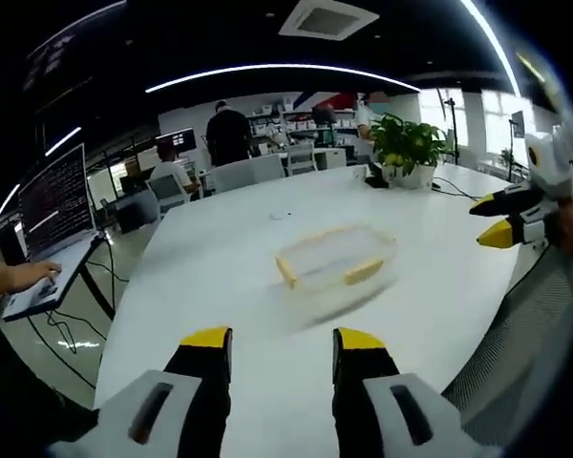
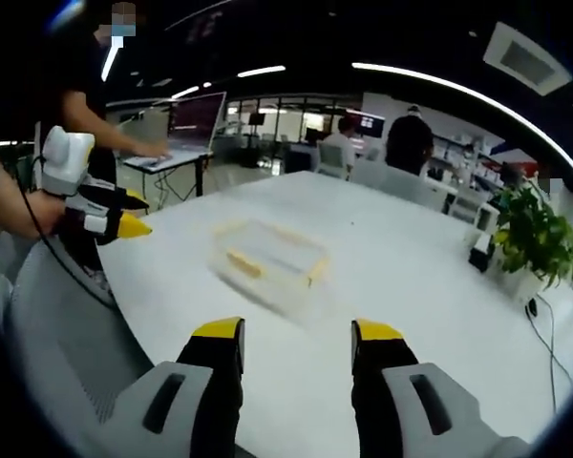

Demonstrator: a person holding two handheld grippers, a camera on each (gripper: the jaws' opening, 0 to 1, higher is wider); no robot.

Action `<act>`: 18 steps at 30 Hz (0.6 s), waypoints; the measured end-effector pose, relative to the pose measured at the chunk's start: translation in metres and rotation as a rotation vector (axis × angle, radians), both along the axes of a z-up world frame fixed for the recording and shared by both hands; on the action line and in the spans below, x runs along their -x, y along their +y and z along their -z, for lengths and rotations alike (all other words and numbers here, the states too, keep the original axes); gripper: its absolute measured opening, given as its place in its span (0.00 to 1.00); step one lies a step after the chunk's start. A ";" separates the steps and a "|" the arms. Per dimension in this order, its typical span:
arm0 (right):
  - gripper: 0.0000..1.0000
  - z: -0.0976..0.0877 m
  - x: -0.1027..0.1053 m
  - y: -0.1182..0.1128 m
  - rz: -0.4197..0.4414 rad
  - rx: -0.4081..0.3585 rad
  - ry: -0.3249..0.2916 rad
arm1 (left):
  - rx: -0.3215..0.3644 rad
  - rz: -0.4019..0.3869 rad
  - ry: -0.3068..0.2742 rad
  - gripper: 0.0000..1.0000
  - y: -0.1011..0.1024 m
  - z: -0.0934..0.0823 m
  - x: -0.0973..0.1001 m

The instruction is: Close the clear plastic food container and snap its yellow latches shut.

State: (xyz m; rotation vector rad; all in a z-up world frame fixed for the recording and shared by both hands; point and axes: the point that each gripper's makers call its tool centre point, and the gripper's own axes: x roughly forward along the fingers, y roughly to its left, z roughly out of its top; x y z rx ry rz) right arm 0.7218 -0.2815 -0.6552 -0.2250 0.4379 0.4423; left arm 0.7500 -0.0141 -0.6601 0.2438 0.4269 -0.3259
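The container (image 1: 332, 260) sits on the bench (image 1: 220, 277), ahead of the left tool (image 1: 282, 345), near the middle. The potted plant (image 1: 408, 148) stands behind it at the far edge, well apart.

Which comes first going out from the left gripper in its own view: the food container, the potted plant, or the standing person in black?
1. Food container, mid-table, straight ahead of the left gripper.
2. Potted plant, far table edge, right.
3. Person in black, beyond the table, left.

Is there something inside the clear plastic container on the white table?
Nothing is visible inside the container; the white table shows through its clear walls. The image is blurred, so something small or transparent cannot be excluded.
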 end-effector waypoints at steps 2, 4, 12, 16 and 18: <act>0.42 -0.001 0.000 0.000 -0.001 0.000 -0.004 | -0.017 0.004 -0.015 0.36 0.000 -0.001 0.001; 0.41 -0.002 0.000 0.003 -0.011 0.008 -0.013 | -0.026 0.012 -0.026 0.36 -0.002 -0.003 0.001; 0.40 -0.002 0.001 0.006 -0.029 0.024 -0.023 | -0.056 0.004 -0.039 0.36 0.000 -0.004 0.000; 0.40 -0.003 0.003 0.008 -0.037 0.035 -0.031 | -0.069 -0.004 -0.053 0.35 0.002 -0.006 0.000; 0.40 -0.002 0.004 0.010 -0.044 0.038 -0.030 | -0.079 -0.003 -0.059 0.35 0.002 -0.006 0.000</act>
